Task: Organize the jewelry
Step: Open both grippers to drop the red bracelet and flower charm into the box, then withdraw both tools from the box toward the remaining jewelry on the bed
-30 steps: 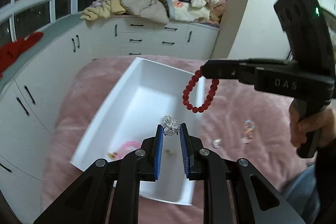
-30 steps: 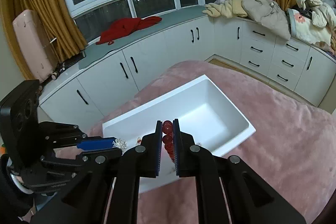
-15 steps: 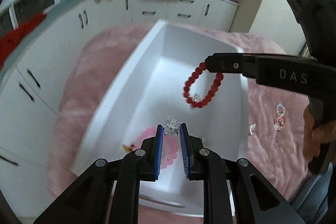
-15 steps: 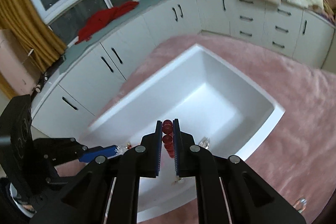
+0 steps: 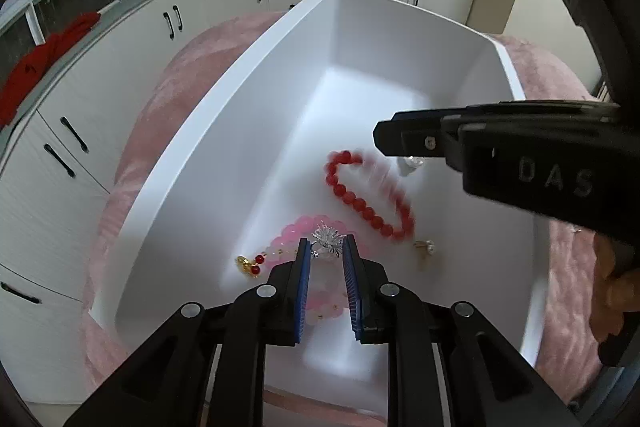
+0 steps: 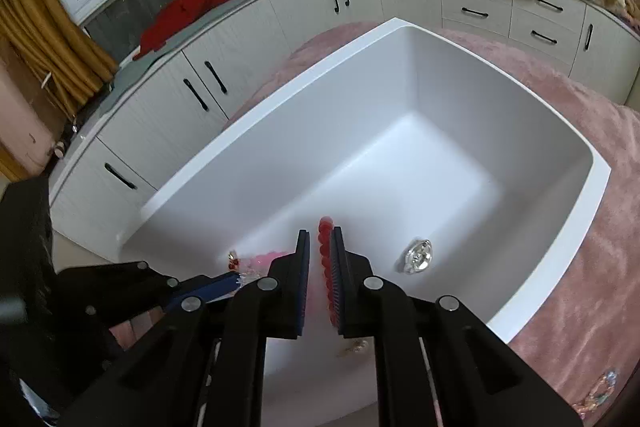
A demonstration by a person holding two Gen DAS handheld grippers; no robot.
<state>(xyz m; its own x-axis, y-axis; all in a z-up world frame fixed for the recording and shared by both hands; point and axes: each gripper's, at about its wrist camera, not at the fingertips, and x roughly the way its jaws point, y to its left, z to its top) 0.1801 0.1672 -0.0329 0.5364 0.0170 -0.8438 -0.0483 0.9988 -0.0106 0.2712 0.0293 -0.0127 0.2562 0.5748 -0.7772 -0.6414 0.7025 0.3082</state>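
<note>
Bracelet (image 5: 362, 201) blurred; ornament (image 5: 327, 242) clamped.

My left gripper (image 5: 326, 253) pinches a silver sparkly ring (image 5: 327, 241) over the white bin (image 5: 224, 99). At two o'clock my right gripper (image 5: 384, 139) reaches in, the red bead bracelet (image 5: 366, 201) blurred below its tip. A pink bead bracelet (image 5: 296, 229) lies underneath, gold earring (image 5: 250, 263) at nine o'clock.

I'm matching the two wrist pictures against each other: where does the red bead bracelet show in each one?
Left wrist: red bead bracelet right of centre, blurred, below the right gripper over the white bin.
Right wrist: red bead bracelet low centre, between that gripper's fingers.
Shared landmark: the pink bead bracelet on the bin floor.
</note>
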